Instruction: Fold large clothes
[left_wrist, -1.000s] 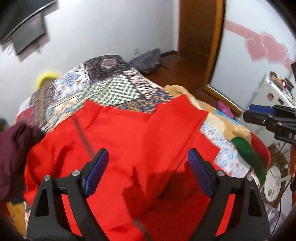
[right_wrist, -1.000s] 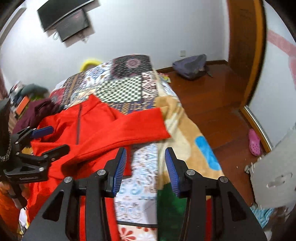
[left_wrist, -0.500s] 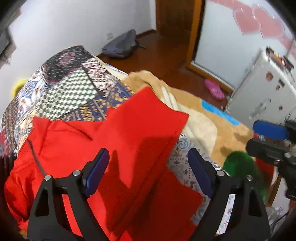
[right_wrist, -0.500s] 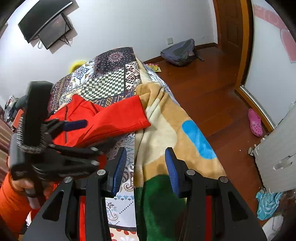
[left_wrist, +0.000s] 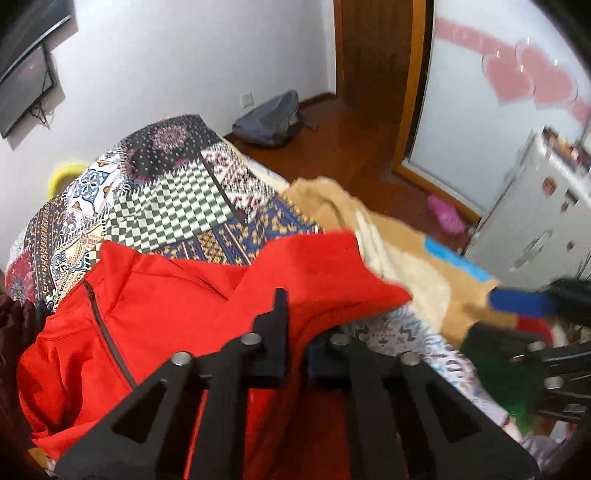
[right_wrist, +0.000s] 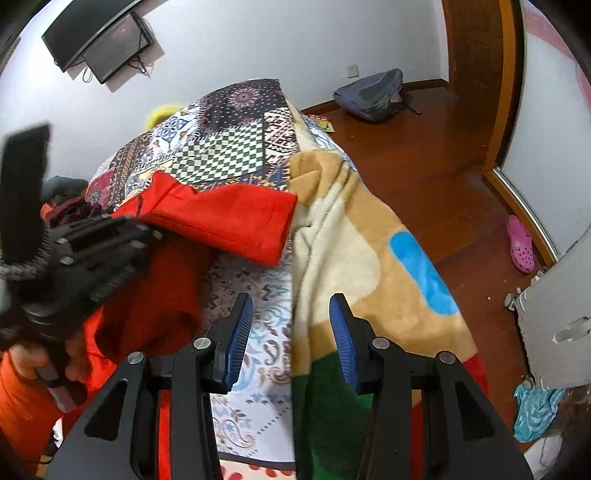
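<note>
No text, label, brand or number can be read in either view. The pink heart shapes (left_wrist: 532, 79) on the glass door carry no lettering. The stickers on the small white refrigerator (left_wrist: 535, 218) and the cover of the booklet (right_wrist: 323, 122) on the floor are too blurred and small to make out.
</note>
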